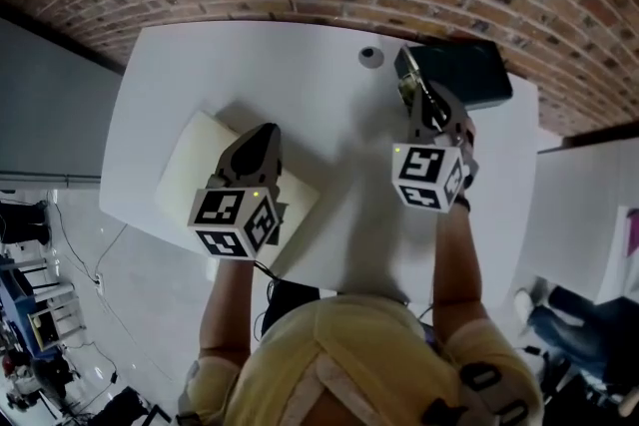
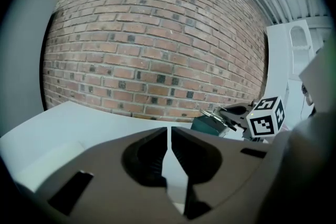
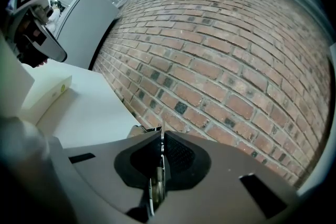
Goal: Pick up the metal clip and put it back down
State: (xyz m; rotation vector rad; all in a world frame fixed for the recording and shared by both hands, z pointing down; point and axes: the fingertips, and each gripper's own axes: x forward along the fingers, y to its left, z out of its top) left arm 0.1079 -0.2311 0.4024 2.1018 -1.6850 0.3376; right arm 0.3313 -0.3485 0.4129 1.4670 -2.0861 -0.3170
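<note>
Pinching the metal clip (image 3: 155, 186) just beside the dark box (image 1: 464, 73), right tool (image 3: 161, 137) clamped on it; probably light, stiff, slippery, so grip its flat faces.

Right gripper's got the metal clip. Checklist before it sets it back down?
1. Grip: right gripper has its fingers shut on the metal clip. ok.
2. Clip clear of the dark green box: cannot tell. The two overlap in the left gripper view.
3. Bare table to the left of that box for the set-down: ok.
4. Left gripper out of the way: shut, nothing in it, over the cream box, apart from the right gripper. ok.
5. Small round object apart from the clip: ok.
</note>
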